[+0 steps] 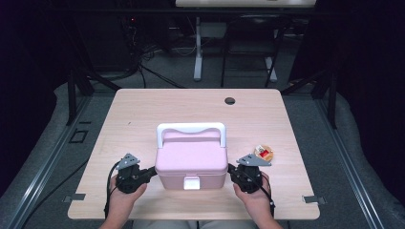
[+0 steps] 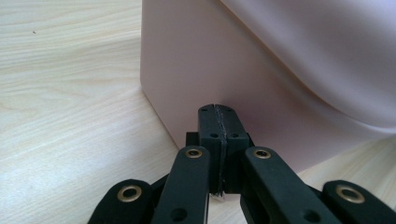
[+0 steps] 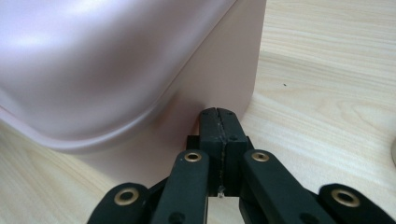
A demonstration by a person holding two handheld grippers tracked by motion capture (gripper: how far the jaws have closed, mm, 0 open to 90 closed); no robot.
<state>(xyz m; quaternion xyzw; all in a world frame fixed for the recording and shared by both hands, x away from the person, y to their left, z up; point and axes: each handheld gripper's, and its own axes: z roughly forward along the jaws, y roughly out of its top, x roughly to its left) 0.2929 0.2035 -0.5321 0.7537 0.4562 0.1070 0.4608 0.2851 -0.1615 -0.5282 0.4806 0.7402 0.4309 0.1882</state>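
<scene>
At the near edge of the light wooden table (image 1: 143,109), my left gripper (image 2: 219,114) is sitting with its jaws pressed fully together, nothing between them, tips touching or just short of the left side wall of the pale pink plastic box with the white carry handle (image 1: 191,160). My right gripper (image 3: 218,116) is mirroring it on the opposite wall, jaws likewise closed and empty, tips right at the pink plastic. The box is standing upright in the middle of the table's near half, lid down, white front latch (image 1: 192,182) facing me, handle folded toward the far side. A small round orange and red item (image 1: 263,152) is lying just beside the box on the right, apart from it.

My read: I'm bracing the box from both sides with closed tips, squaring or steadying it. Next move probably calls for even pressure from both sides so it doesn't skew, then one gripper freeing up for the latch.
</scene>
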